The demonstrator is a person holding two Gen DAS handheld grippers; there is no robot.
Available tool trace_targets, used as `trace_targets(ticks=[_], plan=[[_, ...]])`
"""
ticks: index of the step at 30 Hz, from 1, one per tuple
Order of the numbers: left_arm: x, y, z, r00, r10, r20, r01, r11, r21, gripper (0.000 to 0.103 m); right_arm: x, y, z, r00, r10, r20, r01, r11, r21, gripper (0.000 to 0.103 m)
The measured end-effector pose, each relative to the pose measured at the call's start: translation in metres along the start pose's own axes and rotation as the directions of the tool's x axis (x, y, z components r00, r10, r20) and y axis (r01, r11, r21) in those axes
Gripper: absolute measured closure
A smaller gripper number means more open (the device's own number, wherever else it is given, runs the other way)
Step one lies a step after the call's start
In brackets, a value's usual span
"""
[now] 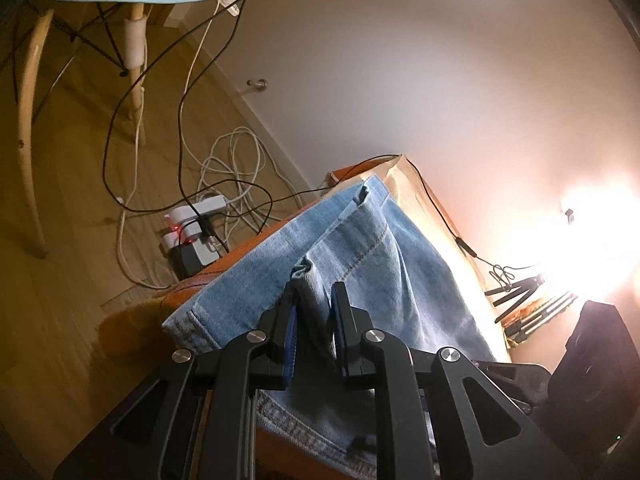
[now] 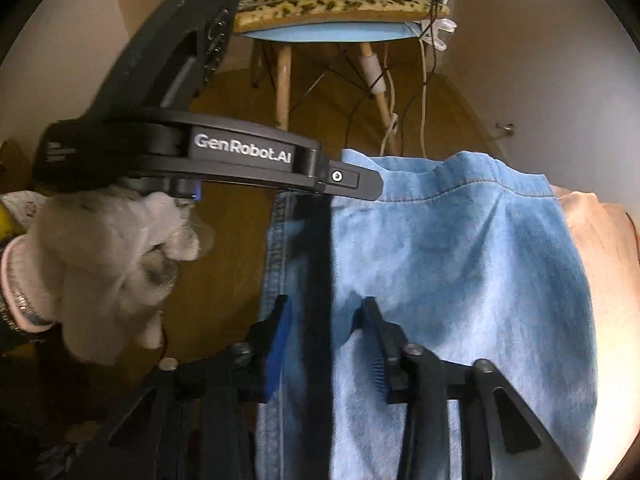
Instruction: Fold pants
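Note:
Light blue denim pants (image 1: 352, 256) lie over an orange table edge (image 1: 200, 280). My left gripper (image 1: 314, 292) is shut on a bunched fold of the pants near their hem. In the right wrist view the pants (image 2: 460, 272) spread ahead and to the right. My right gripper (image 2: 324, 304) has its jaws apart, with denim between and under them. The left gripper (image 2: 360, 180) reaches in from the left, held by a white-gloved hand (image 2: 108, 272), its fingers on the pants' far edge.
A blue chair (image 2: 320, 32) with a spotted cushion stands beyond the table. Power strips and tangled cables (image 1: 200, 220) lie on the wooden floor. A tripod (image 1: 516, 292) and a bright lamp sit at the right. A brown paper bag (image 1: 424, 200) lies under the pants.

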State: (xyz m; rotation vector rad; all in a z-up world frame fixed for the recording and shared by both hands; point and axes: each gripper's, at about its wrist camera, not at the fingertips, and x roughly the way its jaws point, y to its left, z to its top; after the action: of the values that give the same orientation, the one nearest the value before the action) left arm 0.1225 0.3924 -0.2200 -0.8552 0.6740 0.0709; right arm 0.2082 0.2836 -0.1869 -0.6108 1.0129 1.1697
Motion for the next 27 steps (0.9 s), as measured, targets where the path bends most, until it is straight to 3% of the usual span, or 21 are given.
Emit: trace_targets(ticks=[3, 5, 14, 18, 20, 25, 27], plan=[[0.002, 0.000, 0.002, 1.000, -0.009, 0.007, 0.009, 1.000, -0.015, 0.089, -0.003, -0.007, 0.000, 1.000, -0.008, 0.018, 0.007, 0.999, 0.035, 0.097], [0.002, -0.002, 0.004, 1.000, -0.018, 0.014, 0.018, 1.000, -0.017, 0.090, -0.008, -0.010, 0.003, 0.999, -0.010, 0.035, 0.009, 0.999, 0.054, 0.101], [-0.025, 0.001, 0.008, 0.996, 0.002, 0.085, -0.002, 1.000, -0.001, 0.091, -0.031, 0.013, 0.021, 0.991, 0.022, 0.129, -0.027, 0.999, 0.040, 0.103], [-0.030, 0.023, 0.003, 0.995, 0.049, 0.088, -0.046, 0.998, -0.042, 0.092, -0.022, 0.017, 0.023, 0.988, 0.085, 0.128, -0.092, 0.994, 0.056, 0.103], [-0.028, 0.032, 0.000, 0.996, 0.057, 0.068, -0.053, 0.997, -0.053, 0.092, -0.015, 0.025, 0.024, 0.991, 0.074, 0.112, -0.078, 0.996, 0.035, 0.103], [-0.035, 0.020, 0.002, 0.995, 0.074, 0.073, -0.075, 0.997, 0.010, 0.093, -0.024, 0.011, 0.017, 0.987, 0.090, 0.136, -0.106, 0.987, 0.117, 0.100], [-0.038, 0.010, 0.004, 0.996, 0.058, 0.072, -0.061, 0.998, 0.035, 0.093, -0.036, -0.003, 0.010, 0.983, 0.082, 0.167, -0.113, 0.975, 0.189, 0.079]])
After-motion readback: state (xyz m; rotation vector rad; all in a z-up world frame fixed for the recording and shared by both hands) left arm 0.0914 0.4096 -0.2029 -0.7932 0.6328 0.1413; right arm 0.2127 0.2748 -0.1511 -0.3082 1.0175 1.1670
